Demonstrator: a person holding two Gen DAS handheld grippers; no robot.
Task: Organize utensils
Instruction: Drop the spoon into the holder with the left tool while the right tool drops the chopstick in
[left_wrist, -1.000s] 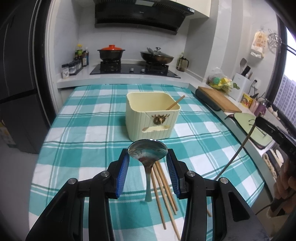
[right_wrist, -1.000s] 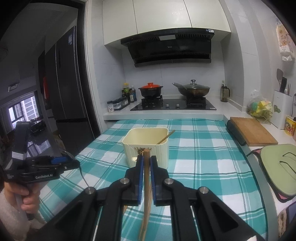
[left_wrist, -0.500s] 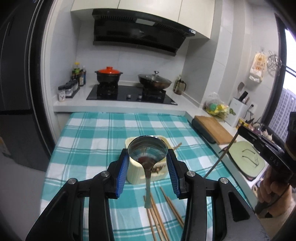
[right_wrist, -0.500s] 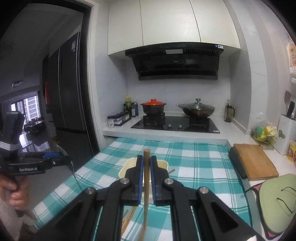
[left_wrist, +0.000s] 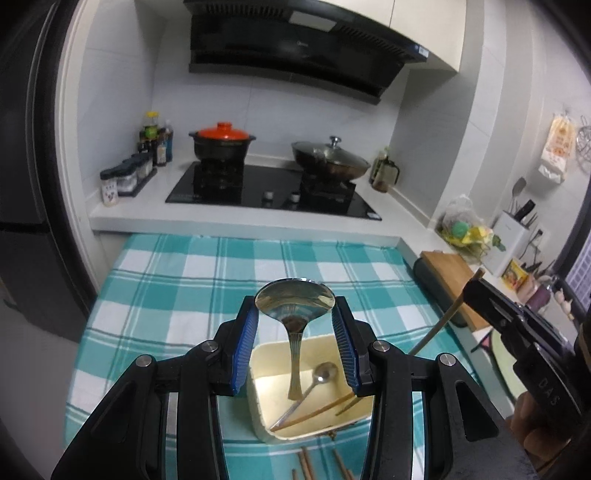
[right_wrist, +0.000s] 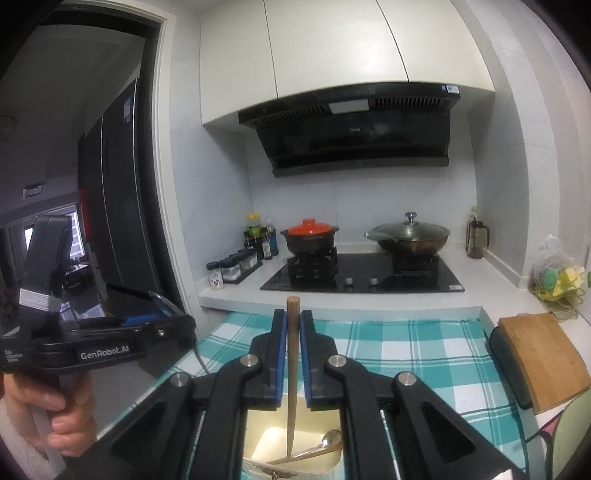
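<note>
My left gripper (left_wrist: 294, 308) is shut on a steel spoon (left_wrist: 294, 306), gripped by its bowl, handle hanging down over the cream utensil box (left_wrist: 258, 402). My right gripper (right_wrist: 292, 325) is shut on a wooden chopstick (right_wrist: 291, 369) that points down into the same box (right_wrist: 258, 439). Inside the box lie another spoon (left_wrist: 317, 376) and chopsticks (left_wrist: 314, 410). Several loose chopsticks (left_wrist: 306, 467) lie on the checked cloth in front of the box. The right gripper also shows in the left wrist view (left_wrist: 476, 291), at the right.
The teal checked tablecloth (left_wrist: 184, 280) covers the counter. Behind it is a hob with a red-lidded pot (left_wrist: 222, 142) and a wok (left_wrist: 330, 158). Spice jars (left_wrist: 125, 177) stand at the left. A wooden cutting board (right_wrist: 543, 354) lies at the right edge.
Both grippers have risen and moved forward over the box, so I now look down into it. The spoon and chopstick stay gripped.
</note>
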